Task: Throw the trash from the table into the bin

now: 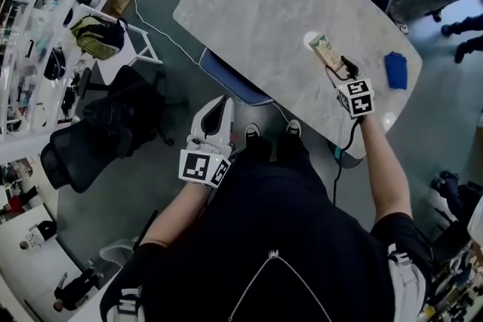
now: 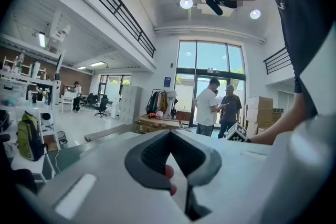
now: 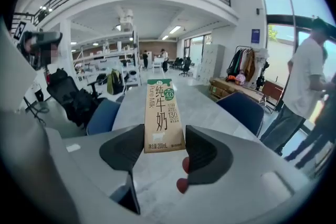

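Right gripper [image 3: 163,145], arm outstretched over table [image 1: 256,19], tight on milk carton [image 3: 163,113]; left gripper [image 2: 169,148] closed.

Tan milk carton [image 3: 164,115] with green top; grey marbled table [image 1: 256,26].

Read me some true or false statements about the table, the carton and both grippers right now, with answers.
1. The right gripper has its jaws closed on a milk carton. True.
2. The left gripper holds a carton too. False: its jaws are together, with nothing between them.
3. A blue object lies on the table. True.
4. The left gripper hangs over the tabletop. False: it is off the table's edge, beside the person.
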`<state>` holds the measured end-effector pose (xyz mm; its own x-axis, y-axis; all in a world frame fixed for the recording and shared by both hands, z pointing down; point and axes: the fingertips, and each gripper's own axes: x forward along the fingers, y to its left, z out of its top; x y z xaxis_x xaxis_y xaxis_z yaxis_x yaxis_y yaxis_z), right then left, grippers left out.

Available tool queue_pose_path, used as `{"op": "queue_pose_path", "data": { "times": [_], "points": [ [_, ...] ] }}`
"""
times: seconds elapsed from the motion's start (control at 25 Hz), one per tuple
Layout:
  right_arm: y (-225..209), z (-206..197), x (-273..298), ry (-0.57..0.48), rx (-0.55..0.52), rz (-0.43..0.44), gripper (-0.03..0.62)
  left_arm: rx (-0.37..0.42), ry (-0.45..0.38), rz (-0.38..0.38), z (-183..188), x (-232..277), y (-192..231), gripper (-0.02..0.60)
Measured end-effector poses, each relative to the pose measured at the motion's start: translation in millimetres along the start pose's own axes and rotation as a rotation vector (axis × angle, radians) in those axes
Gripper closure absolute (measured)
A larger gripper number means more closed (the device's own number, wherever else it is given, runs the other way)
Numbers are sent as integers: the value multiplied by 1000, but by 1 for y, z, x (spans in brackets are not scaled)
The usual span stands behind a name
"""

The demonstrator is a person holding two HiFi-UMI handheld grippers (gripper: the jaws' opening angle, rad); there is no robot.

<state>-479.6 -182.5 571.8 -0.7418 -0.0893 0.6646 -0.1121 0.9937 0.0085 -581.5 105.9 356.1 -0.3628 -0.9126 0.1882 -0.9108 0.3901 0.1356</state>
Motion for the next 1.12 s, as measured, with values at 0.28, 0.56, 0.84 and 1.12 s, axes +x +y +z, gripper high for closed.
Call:
{"op": "queue_pose_path", "data": {
  "times": [0.28, 0.56, 0.84, 1.12],
  "points": [
    [37, 123, -127, -410, 235, -77, 321, 24, -129, -96, 45, 16, -15, 581],
    [65, 170, -201, -626, 386, -79, 320, 3, -208, -150, 82, 45, -29, 581],
    [98, 182, -228, -728, 393, -40, 321, 4, -209, -207, 82, 35, -47, 581],
    [119, 195, -234, -787, 382, -17, 322, 8, -215, -195, 87, 22, -30, 581]
  ]
}}
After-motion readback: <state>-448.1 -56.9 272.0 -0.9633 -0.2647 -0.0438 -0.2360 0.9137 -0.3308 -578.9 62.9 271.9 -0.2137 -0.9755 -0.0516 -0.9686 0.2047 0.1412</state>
